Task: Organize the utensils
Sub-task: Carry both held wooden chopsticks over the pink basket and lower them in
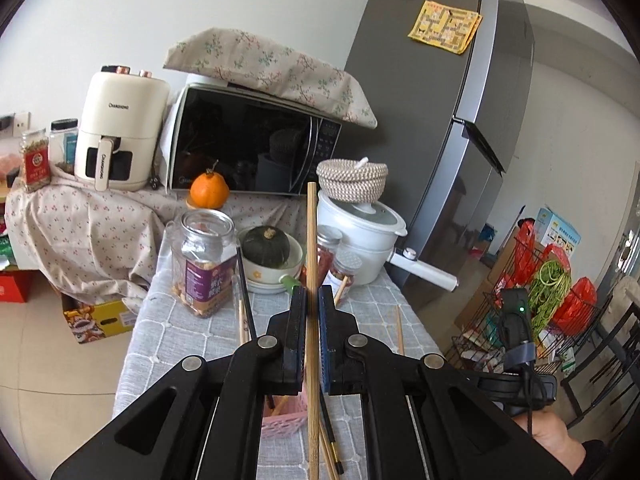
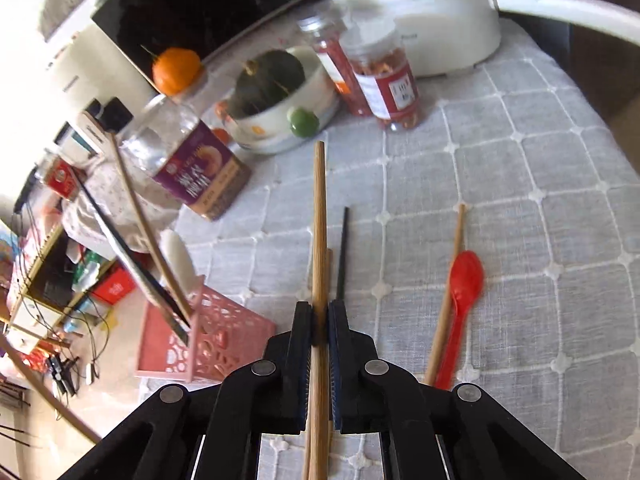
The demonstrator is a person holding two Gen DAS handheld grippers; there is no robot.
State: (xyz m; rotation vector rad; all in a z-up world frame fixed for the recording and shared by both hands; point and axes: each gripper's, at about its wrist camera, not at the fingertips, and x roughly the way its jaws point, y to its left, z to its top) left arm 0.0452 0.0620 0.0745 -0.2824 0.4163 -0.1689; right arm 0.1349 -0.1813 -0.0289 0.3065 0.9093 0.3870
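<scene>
The left claw (image 1: 313,300) is clamped on a bamboo chopstick (image 1: 312,248), whose long axis runs straight along the fingers, one end sticking out ahead and the other trailing back under the claw. The right claw (image 2: 320,312) is likewise closed narrow on a second bamboo chopstick (image 2: 319,216), also lined up with its fingers and pointing forward over the table (image 2: 520,184).

Taking the pink basket (image 2: 216,340) as the landmark: it sits at the near left edge of the table, just left of the right claw and slightly ahead of it. In the left wrist view only a corner of it shows, directly below and behind that claw's fingers, so the left claw looks to be the one closer to it. Several chopsticks already lean out of the basket, with a white spoon (image 2: 178,256) beside them.

Right of the basket, loose on the cloth, lie a black chopstick (image 2: 342,248), then another bamboo chopstick (image 2: 448,292) touching a red spoon (image 2: 460,300), all roughly parallel, long axes pointing away from the claws.

Beyond the basket stand a glass jar (image 2: 188,160), a bowl holding a green squash (image 2: 268,76), two spice jars (image 2: 384,76) and a white pot (image 2: 424,12).

My reading is that each held stick must be tipped upright over the basket, since both now lie nearly level.
</scene>
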